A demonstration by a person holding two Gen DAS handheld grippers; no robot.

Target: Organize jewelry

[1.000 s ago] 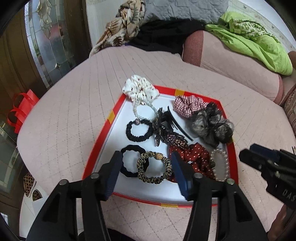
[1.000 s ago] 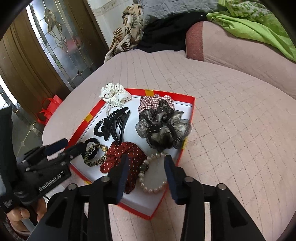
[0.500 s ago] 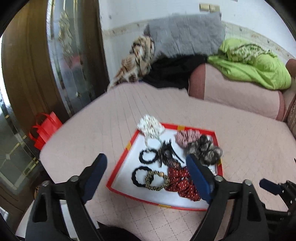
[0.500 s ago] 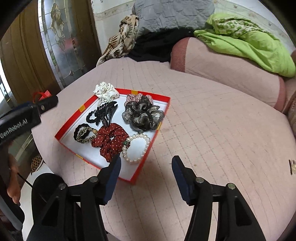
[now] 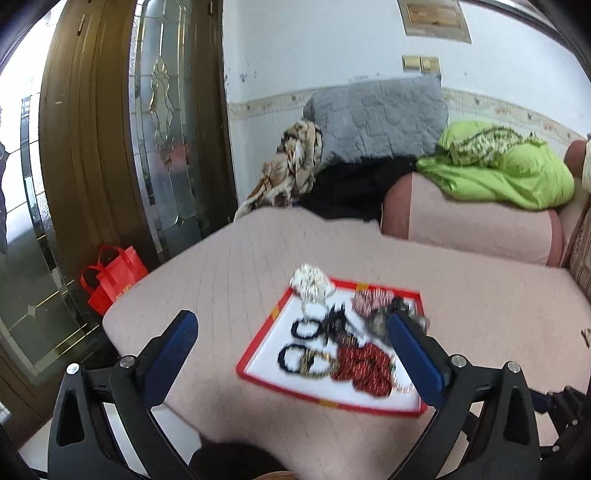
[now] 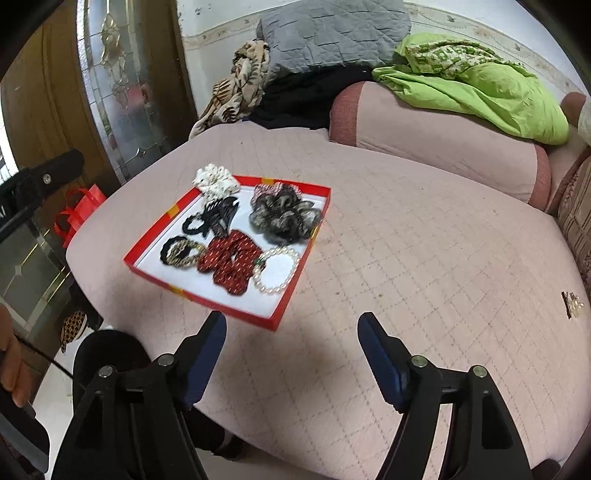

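A red-rimmed white tray (image 6: pixel 280 315) lies on the pink quilted bed and also shows in the left wrist view (image 5: pixel 258 341). It holds a pearl bracelet (image 6: pixel 277 269), a red dotted scrunchie (image 6: pixel 231 264), a grey-black scrunchie (image 6: pixel 282 216), a black claw clip (image 6: pixel 219 218), a white scrunchie (image 6: pixel 216 179) and black hair ties. My left gripper (image 5: pixel 291 334) is open and empty, raised above and in front of the tray. My right gripper (image 6: pixel 291 326) is open and empty, just in front of the tray's near corner.
A small hair clip (image 6: pixel 571 304) lies alone on the bed at the far right. A pink bolster (image 6: pixel 436 136) with a green blanket (image 6: pixel 476 86), a grey pillow (image 6: pixel 332 33) and clothes sit at the back. A red bag (image 5: pixel 110 277) stands by the glass door.
Both grippers have pulled back and up from the tray and opened wider. The tray's contents have not moved.
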